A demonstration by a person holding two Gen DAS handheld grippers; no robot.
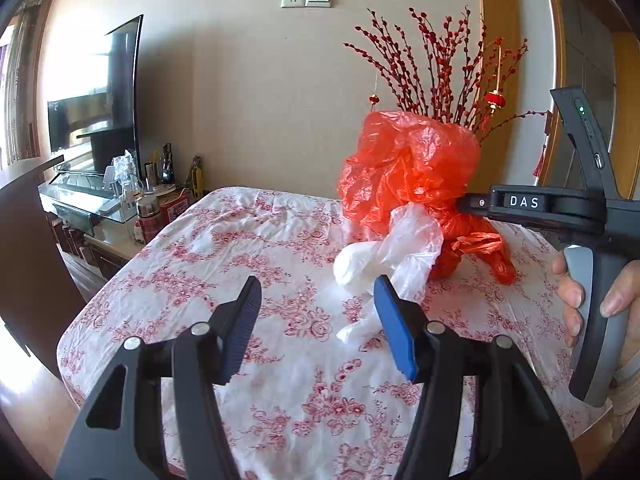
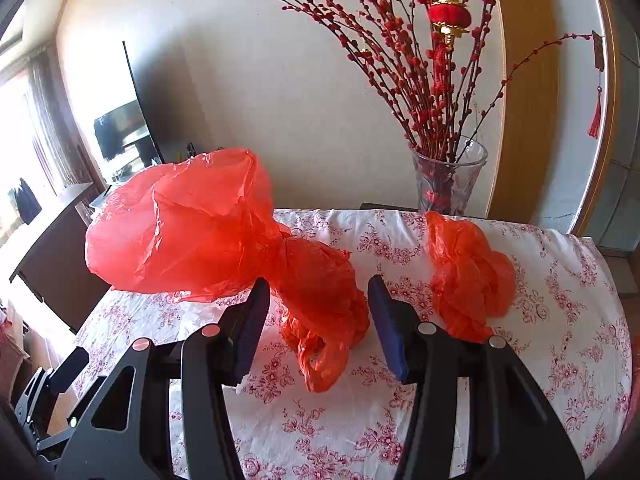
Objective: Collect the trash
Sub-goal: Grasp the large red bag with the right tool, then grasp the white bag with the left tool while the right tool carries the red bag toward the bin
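Note:
A big red plastic bag (image 1: 408,172) lies crumpled on the flowered tablecloth (image 1: 240,248); it also shows in the right wrist view (image 2: 188,224), with a knotted lump (image 2: 324,300) between my right fingers. My right gripper (image 2: 318,320) is open around that lump; in the left wrist view it (image 1: 460,202) reaches into the bag from the right. A white plastic bag (image 1: 384,256) lies in front of the red one. My left gripper (image 1: 316,312) is open and empty, just short of the white bag. A second crumpled red bag (image 2: 468,276) lies to the right.
A glass vase (image 2: 448,176) with red berry branches and a small lantern stands at the table's far edge. A TV (image 1: 96,100) and a cluttered glass stand (image 1: 120,196) are to the left. A dark chair back (image 1: 32,240) stands at the table's left side.

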